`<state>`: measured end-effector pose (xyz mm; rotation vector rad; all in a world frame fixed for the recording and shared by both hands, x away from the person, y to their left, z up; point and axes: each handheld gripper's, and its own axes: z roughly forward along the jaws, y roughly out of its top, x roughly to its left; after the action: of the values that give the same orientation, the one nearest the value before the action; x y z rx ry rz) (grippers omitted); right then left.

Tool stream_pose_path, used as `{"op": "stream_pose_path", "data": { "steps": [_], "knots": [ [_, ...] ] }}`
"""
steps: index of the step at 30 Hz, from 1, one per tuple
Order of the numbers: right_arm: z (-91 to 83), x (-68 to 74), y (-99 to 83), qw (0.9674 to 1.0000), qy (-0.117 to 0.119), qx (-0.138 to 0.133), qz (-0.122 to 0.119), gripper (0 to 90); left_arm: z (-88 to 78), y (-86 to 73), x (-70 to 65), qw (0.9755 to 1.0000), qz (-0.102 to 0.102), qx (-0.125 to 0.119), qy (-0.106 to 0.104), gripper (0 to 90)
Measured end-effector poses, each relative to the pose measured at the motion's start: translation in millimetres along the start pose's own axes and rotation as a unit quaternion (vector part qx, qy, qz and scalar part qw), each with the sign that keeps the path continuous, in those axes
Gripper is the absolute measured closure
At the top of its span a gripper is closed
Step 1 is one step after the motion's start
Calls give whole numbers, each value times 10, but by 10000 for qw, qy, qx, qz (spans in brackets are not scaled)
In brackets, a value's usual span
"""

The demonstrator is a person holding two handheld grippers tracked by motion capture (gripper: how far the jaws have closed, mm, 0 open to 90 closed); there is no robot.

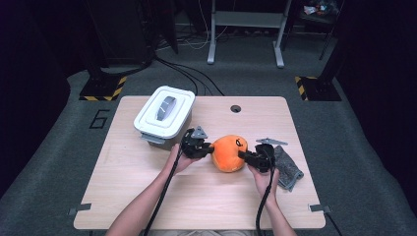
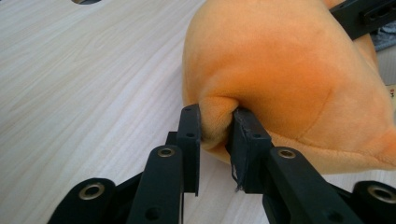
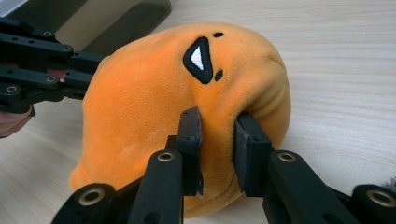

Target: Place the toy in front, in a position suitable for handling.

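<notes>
Orange round plush toy [image 1: 229,153] is pinched by left tongs [image 1: 210,147] and right tongs [image 1: 243,155], unlifted off the pale wooden worktop [image 1: 196,191].

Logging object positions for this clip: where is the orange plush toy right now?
In the high view the orange plush toy sits mid-table, pinched between the left gripper and right gripper.

A fold of the orange plush toy [image 2: 289,79] is pinched between the left gripper [image 2: 217,133] jaws; the toy is rested on the wooden table [image 2: 84,93].
</notes>
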<state>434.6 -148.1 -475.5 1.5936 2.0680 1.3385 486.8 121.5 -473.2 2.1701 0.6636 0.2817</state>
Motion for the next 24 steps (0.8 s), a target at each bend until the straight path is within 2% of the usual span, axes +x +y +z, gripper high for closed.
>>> {"op": "stream_pose_path", "data": {
  "steps": [4,7,8,9,14,18,20,21,23,24],
  "knots": [
    [-17,-55,-18,9999,35,-73,151,723,-89,-50,17,9992,-365,-124,132,455],
    [-28,-78,-29,9997,56,-118,195,716,-177,-115,-40,9982,-503,-297,167,364],
    [-32,-70,-32,9996,57,-106,255,715,-208,-137,-86,9980,-508,-331,175,349],
    [-26,-68,-33,9997,36,-139,216,715,-242,-165,-152,9975,-484,-435,267,334],
    [-15,-38,-26,9997,21,-168,199,713,-329,-241,-391,9959,-488,-714,259,311],
    [-14,-28,-24,9997,-35,-171,178,710,-300,-275,-608,9964,-391,-734,175,308],
    [-14,-21,-26,9997,-72,-174,160,707,-268,-277,-705,9966,-286,-724,258,304],
    [-12,-18,-27,9997,-80,-177,163,705,-248,-276,-742,9971,-286,-682,193,304],
    [-4,-8,-30,9996,-84,-187,201,702,-170,-273,-828,9978,-178,-558,296,305],
    [-1,-1,-30,9995,-97,-198,211,700,-146,-271,-851,9982,-171,-500,271,313]
  ]
}}
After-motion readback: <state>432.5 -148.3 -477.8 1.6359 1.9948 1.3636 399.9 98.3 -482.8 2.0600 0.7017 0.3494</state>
